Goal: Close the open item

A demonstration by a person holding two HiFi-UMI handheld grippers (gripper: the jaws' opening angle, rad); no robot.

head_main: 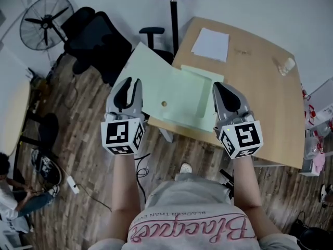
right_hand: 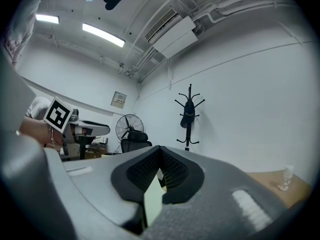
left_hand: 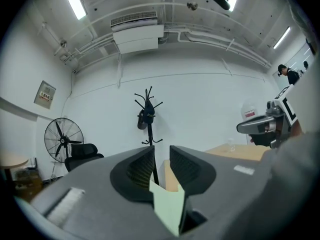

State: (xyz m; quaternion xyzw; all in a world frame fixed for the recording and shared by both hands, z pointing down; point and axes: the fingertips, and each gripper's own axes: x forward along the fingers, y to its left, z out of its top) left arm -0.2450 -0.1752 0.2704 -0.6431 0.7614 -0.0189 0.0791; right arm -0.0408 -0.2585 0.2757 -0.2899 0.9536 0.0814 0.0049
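Note:
A pale green paper folder (head_main: pixel 177 95) lies open on the front left corner of the wooden table (head_main: pixel 260 87), and its left flap reaches out past the table's edge. My left gripper (head_main: pixel 130 85) is at that flap's left edge. In the left gripper view a corner of the folder (left_hand: pixel 167 206) sits between the jaws, which stand apart with a gap (left_hand: pixel 161 159), so the gripper is open. My right gripper (head_main: pixel 221 90) is at the folder's right edge. In the right gripper view its jaws (right_hand: pixel 161 161) are shut on the green sheet (right_hand: pixel 152 204).
A white sheet (head_main: pixel 210 44) and a small clear bottle (head_main: pixel 286 65) lie farther back on the table. A black office chair (head_main: pixel 96 40), a floor fan (head_main: pixel 44 22) and a coat stand (head_main: pixel 174 9) stand behind the table's left. A person (head_main: pixel 10 197) sits at the lower left.

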